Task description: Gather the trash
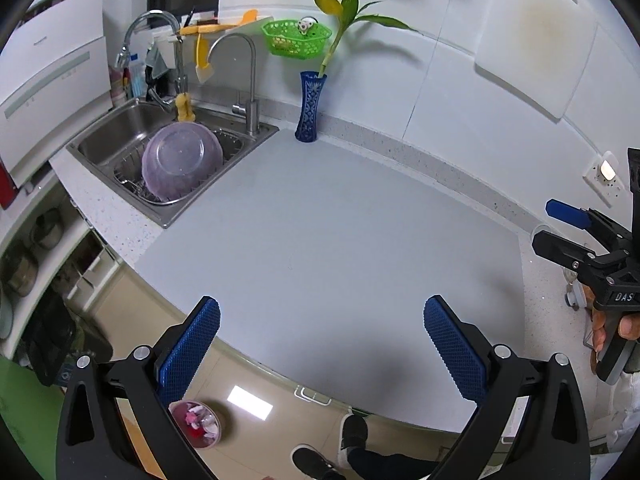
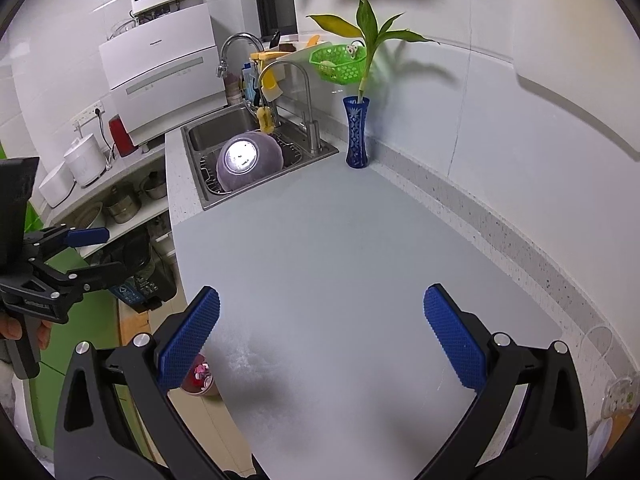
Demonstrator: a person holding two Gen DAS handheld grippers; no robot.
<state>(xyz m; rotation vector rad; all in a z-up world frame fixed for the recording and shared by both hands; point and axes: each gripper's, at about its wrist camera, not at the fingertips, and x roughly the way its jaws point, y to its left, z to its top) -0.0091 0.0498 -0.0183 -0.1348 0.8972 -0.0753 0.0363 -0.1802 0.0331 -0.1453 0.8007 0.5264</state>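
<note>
**Steel sink at left, grey counter in the middle, both grippers spread wide**

Green floor shows at the far left of both views. In the right wrist view the left gripper comes in from the left edge, off the counter's side, its blue-tipped fingers apart and holding nothing. Beyond it, open shelves carry pots and white appliances.

Low on the floor, beside the counter's front, stands a small bin with pink and white trash inside; the left gripper's near finger partly covers it. The same bin peeks out behind a blue pad in the right wrist view. A dark shoe stands just right of it on the tiles.

Further back, the steel sink holds a wire rack with an upturned purple bowl resting in it. Two taps rise behind it, and a green basket hangs on the wall. A blue vase with a leafy stalk stands on the counter near the sink's right corner, against the backsplash.

The grey counter fills the middle. The left gripper hovers over its front edge, jaws wide, nothing between them. The right gripper hangs over the counter, likewise wide and unladen. At the far right of the left wrist view the right gripper appears again, fingers parted, held by a hand.
</note>
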